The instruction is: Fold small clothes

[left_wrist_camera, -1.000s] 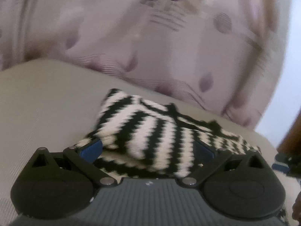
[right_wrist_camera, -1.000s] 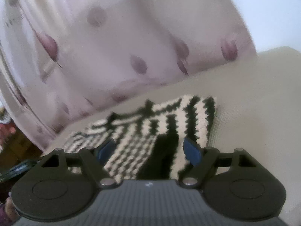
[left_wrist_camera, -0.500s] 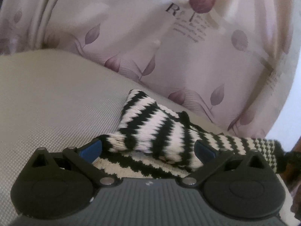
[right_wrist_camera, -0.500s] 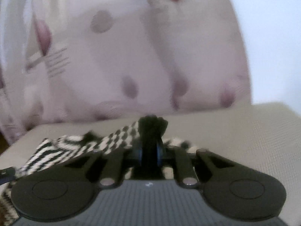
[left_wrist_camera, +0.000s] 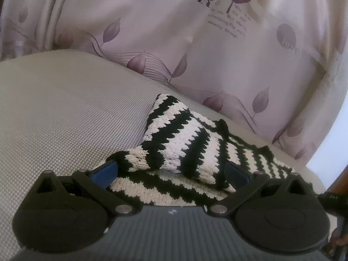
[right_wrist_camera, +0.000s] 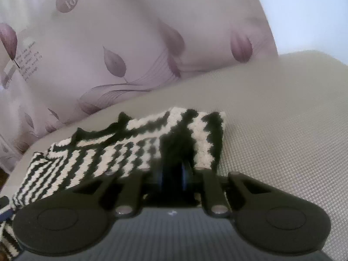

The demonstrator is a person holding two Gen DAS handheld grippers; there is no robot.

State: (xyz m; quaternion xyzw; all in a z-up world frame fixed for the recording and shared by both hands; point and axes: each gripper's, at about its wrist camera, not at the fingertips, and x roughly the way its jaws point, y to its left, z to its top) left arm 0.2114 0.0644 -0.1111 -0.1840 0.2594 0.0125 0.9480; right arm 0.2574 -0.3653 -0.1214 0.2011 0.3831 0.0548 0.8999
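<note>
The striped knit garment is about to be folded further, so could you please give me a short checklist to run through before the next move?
1. Right gripper clamped on the striped knit garment: ok.
2. Left gripper open, garment between its fingers, not pinched: ok.
3. Garment fully on the grey cushion: cannot tell, its left end leaves the right wrist view.
4. Folded sleeve lying on the body: ok.
5. Curtain clear of the garment: ok.
</note>
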